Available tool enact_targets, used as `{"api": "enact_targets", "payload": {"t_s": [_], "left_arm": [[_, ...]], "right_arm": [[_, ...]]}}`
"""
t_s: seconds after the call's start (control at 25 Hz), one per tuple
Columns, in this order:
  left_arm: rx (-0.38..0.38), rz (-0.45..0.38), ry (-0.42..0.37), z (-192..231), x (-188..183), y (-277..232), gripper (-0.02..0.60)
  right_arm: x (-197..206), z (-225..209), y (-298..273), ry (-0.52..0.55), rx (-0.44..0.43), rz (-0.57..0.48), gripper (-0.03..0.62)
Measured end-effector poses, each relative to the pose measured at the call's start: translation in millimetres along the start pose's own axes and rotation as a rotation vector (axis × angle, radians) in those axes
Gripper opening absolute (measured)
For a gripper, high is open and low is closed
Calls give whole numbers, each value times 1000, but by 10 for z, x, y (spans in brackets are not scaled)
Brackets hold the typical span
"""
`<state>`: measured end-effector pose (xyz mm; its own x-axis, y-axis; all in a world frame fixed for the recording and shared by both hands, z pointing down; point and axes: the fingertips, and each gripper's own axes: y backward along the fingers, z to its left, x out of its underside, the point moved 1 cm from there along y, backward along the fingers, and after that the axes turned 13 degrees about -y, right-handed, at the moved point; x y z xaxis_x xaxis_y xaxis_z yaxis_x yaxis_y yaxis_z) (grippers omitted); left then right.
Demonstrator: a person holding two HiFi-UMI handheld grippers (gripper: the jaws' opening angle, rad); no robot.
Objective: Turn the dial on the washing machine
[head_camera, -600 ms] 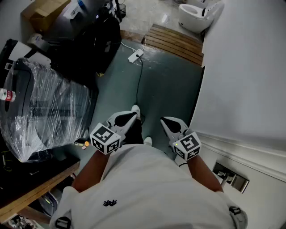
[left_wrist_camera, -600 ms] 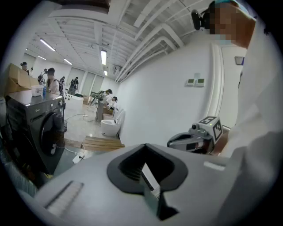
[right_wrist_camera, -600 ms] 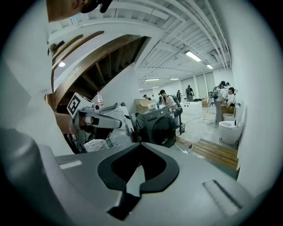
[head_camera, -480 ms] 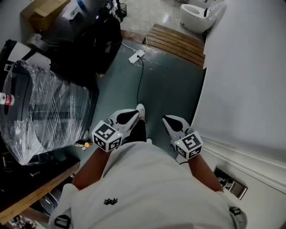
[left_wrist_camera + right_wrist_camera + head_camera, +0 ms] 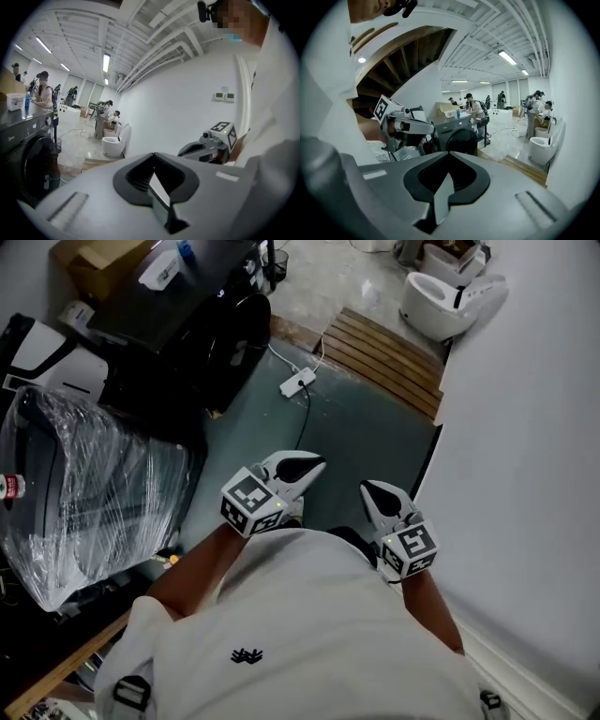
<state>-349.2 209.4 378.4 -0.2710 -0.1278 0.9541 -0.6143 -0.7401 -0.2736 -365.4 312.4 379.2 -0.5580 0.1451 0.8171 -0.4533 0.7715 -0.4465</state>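
Grey-green floor (image 5: 361,423) runs ahead of the person, with a white wall (image 5: 525,465) along 3 o'clock. A slatted wooden platform (image 5: 384,352) and a toilet (image 5: 450,301) lie out at 1 o'clock. A power strip (image 5: 298,382) lies on the floor at 12 o'clock, its cable trailing back toward the person.

The black washing machine (image 5: 220,329) stands at 11 o'clock, well apart from both tools. A plastic-wrapped appliance (image 5: 94,484) sits nearer, at 9 o'clock. The dial itself cannot be made out in any view.

Both tools are held close in front of the torso. The left gripper (image 5: 315,466) has its jaws pressed together with nothing between them, and so does the right gripper (image 5: 371,489).

Compared with half a second ago, the head view has swung forward and toward the right. The platform and toilet sit lower in it, and the machine's front is fuller in frame. The metal fitting at the foot of the wall has dropped out of sight. The grippers ride higher and further right in the picture, the left one angled more toward 1 o'clock.

This reads as an approach under way, not yet a reach. The machine must be neared and a gripper opened before the dial can be pinched.
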Motion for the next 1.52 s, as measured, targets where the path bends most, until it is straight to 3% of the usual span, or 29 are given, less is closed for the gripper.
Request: {"api": "enact_targets", "payload": {"t_s": [0.16,0.32,0.56,0.92,1.08,1.28,1.52], "left_arm": [[-38,-33,4,572,-181,-167,58],[-91,-32,54,1084,-116,-405,58],[-271,18,58,1275,-126,-1039,58],[-501,-21,114,2263,-673,-1776,67],[-606,-44,131,2582,-742,-1635,84],[-733,-64,171,3003,-645,-1200,86],[-826,-62,186,3384,-498,-807,86]], "right_arm": [[-434,-251,-429,24,-23,-15,0],[-733,-665,-881,49,-68,-3,25],[-1044,-1562,-1046,124,-222,25,67],[-1922,-2606,-2118,322,-398,144,71],[-2108,-2703,-2682,387,-431,171,71],[-2334,-2527,-3458,450,-478,198,71],[-2491,-2308,-4451,522,-469,203,81]]}}
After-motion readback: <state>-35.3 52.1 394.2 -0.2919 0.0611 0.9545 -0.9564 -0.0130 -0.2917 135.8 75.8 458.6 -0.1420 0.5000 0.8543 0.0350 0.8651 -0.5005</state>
